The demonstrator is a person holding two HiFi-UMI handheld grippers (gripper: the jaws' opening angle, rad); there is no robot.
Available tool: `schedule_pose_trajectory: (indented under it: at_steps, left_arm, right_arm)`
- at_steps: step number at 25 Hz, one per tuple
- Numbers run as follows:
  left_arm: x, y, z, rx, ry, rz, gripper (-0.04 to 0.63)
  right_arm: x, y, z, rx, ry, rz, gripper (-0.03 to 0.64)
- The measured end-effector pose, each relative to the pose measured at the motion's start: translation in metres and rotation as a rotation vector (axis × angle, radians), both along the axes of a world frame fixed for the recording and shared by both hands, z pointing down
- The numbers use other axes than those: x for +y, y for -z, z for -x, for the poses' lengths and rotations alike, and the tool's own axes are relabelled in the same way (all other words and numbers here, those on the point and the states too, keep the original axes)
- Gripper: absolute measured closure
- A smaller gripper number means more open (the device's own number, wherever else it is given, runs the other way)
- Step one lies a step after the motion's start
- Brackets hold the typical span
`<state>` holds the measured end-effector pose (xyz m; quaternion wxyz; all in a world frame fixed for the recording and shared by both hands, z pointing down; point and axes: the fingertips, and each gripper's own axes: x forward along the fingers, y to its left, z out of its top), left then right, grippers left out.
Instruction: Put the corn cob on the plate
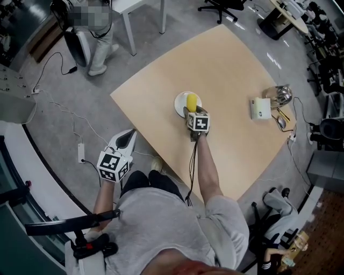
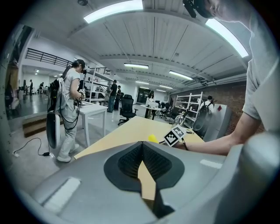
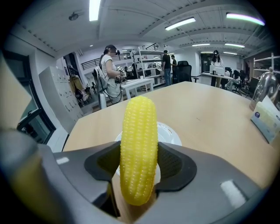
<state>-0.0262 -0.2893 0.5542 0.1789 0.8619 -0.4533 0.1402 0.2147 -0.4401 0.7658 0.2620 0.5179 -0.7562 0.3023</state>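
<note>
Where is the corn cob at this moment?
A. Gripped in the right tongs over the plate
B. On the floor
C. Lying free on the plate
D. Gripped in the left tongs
A: the right gripper view shows the corn cob clamped between the right tongs, with the plate just behind it; the left tongs are shut on nothing.

Big open lab-cum-office, this one: long strip lights on a bare ribbed ceiling, and a brick wall behind metal shelving racks. Rolling office chairs cluster past the bench's far corner, and a white table stands beyond its left corner. A power strip lies on the grey floor, and there's a person standing in a wired backpack rig.
</note>
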Motion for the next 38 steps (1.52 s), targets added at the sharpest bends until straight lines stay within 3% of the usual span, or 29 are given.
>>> schedule_pose_trajectory:
  at_steps: [24, 38]
  left_arm:
    - [0.0, -0.002, 0.007, -0.015, 0.006, 0.01, 0.575]
    - [-0.007, -0.008, 0.013, -0.001, 0.026, 0.021, 0.575]
  right_arm:
    - [-0.013, -0.018, -0.001, 0.004, -0.028, 0.037, 0.367]
    - [-0.021, -0.025, 0.002, 0.115, 0.03, 0.098, 0.367]
